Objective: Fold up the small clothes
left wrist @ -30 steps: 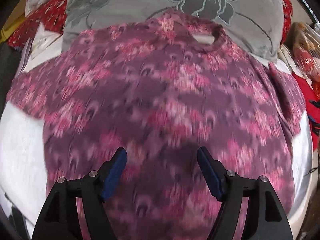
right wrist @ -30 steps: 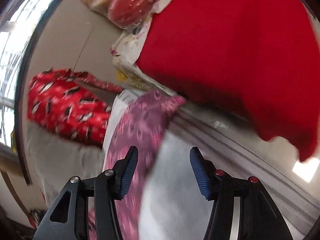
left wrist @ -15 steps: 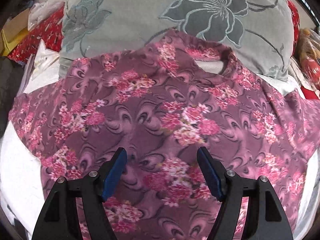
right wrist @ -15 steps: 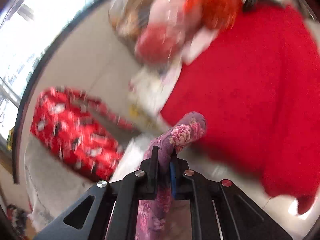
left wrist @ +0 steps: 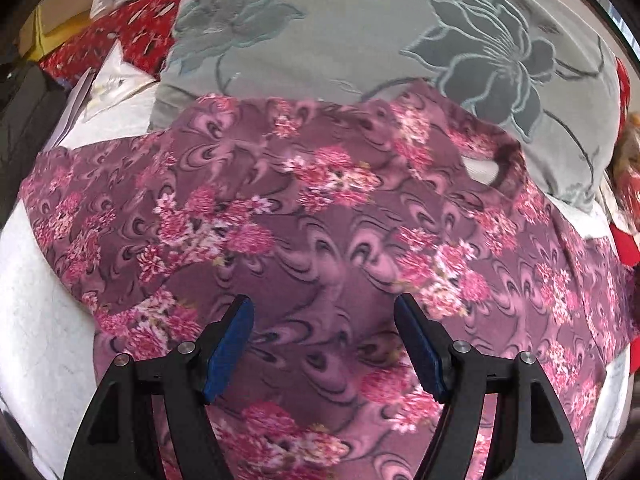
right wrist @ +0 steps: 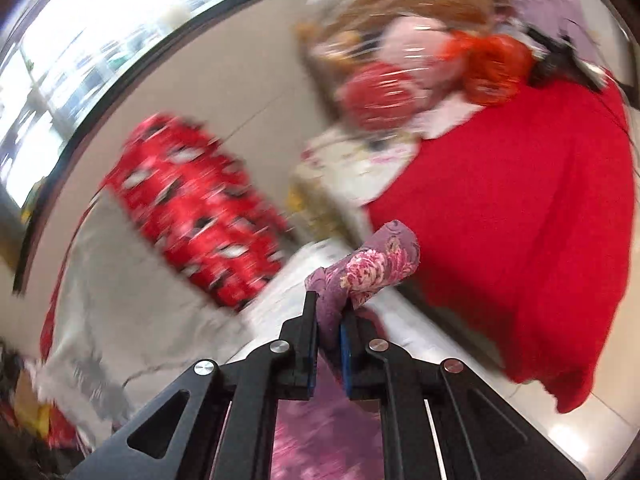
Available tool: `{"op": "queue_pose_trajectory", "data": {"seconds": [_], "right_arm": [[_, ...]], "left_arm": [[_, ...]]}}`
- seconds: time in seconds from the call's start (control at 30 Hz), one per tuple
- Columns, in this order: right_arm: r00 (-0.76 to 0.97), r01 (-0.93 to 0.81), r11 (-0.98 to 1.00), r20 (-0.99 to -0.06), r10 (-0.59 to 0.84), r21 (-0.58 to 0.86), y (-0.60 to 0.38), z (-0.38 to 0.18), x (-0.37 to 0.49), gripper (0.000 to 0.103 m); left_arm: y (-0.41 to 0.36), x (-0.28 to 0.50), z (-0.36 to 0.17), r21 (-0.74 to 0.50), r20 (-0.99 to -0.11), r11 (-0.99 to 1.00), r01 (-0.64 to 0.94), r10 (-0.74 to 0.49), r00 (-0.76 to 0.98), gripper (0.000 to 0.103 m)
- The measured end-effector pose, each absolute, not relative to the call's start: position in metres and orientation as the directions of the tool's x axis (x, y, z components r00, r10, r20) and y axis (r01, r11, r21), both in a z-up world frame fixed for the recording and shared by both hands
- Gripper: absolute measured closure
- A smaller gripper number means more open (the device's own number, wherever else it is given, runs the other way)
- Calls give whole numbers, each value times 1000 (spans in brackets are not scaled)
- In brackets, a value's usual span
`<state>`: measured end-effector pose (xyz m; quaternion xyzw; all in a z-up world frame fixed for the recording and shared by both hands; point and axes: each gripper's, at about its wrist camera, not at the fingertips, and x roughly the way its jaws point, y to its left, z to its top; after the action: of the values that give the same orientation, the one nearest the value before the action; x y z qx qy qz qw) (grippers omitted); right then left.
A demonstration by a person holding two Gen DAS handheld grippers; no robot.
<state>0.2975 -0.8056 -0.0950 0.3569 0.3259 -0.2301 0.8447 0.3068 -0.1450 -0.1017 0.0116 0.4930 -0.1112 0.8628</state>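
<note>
White bedding point(left wrist: 36, 320) carries the floral shirt point(left wrist: 320, 220) spread flat, unfolded. Right gripper point(right wrist: 329, 320) jaws pinch its sleeve point(right wrist: 372, 268); left gripper point(left wrist: 324, 344) jaws gape, empty. Folding barely begun.

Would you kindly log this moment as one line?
left gripper: open over shirt | right gripper: shut on sleeve | fold: not begun

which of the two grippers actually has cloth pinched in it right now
The right gripper: its jaws are shut on a bunched end of the purple floral shirt. The left gripper is open above the spread shirt, gripping nothing.
</note>
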Motion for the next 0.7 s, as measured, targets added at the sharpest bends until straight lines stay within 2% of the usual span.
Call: {"op": "queue_pose_trajectory", "data": {"seconds": [0.37, 0.7], "right_arm": [[674, 380, 796, -730, 111, 472, -637, -97, 358, 94], [593, 113, 864, -730, 338, 491, -469, -112, 388, 94]], "left_arm": [[-118, 328, -106, -70, -852, 982, 174, -149, 501, 31], [-87, 343, -100, -192, -855, 961, 199, -264, 447, 31]]}}
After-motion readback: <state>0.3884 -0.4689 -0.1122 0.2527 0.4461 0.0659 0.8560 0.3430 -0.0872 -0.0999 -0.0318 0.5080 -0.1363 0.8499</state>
